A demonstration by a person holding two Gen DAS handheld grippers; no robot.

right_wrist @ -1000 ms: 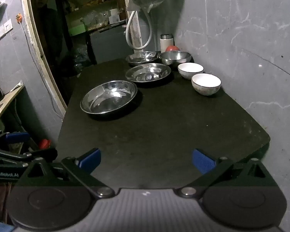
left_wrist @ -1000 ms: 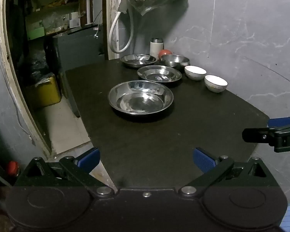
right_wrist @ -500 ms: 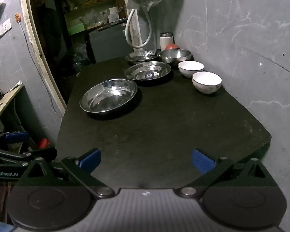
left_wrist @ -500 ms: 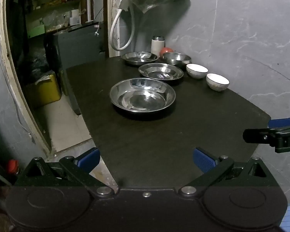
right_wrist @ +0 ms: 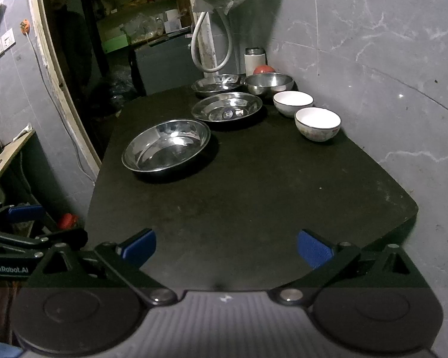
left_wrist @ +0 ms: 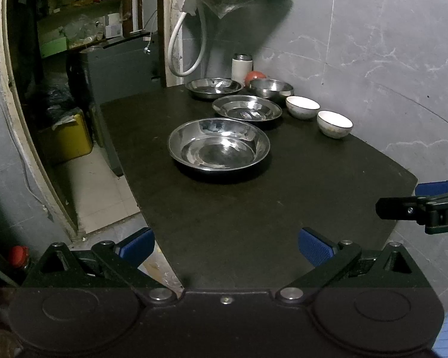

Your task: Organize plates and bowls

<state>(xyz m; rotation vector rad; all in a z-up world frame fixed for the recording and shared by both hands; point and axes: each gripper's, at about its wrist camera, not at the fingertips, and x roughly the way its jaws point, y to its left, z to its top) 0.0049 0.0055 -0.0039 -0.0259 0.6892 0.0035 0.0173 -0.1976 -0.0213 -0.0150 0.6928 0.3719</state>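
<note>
A: Grey marbled wall, an open doorway to a cluttered store room on the left, and a dark desk (left_wrist: 254, 223) pushed against the wall. Anything sorted yet?

B: Judging by the layout, no. Every dish sits apart, nothing stacked. The large steel plate (left_wrist: 219, 148) lies nearest, the middle steel plate (left_wrist: 247, 108) behind it, and the far steel plate (left_wrist: 214, 86) at the back edge.

A: And the bowls?

B: The steel bowl (left_wrist: 271, 87) stands beside the far steel plate, then the two white bowls run along the wall side: the rear white bowl (left_wrist: 302, 106) and the near white bowl (left_wrist: 334, 123).

A: Anything in them?

B: All look empty; the plates only show reflections.

A: Grippers?

B: The left gripper (left_wrist: 226, 246) and the right gripper (right_wrist: 226, 246) both hover over the near edge of the desk, jaws spread wide, grasping nothing, well short of the dishes. So I'd say all the stacking is left to do.
</note>
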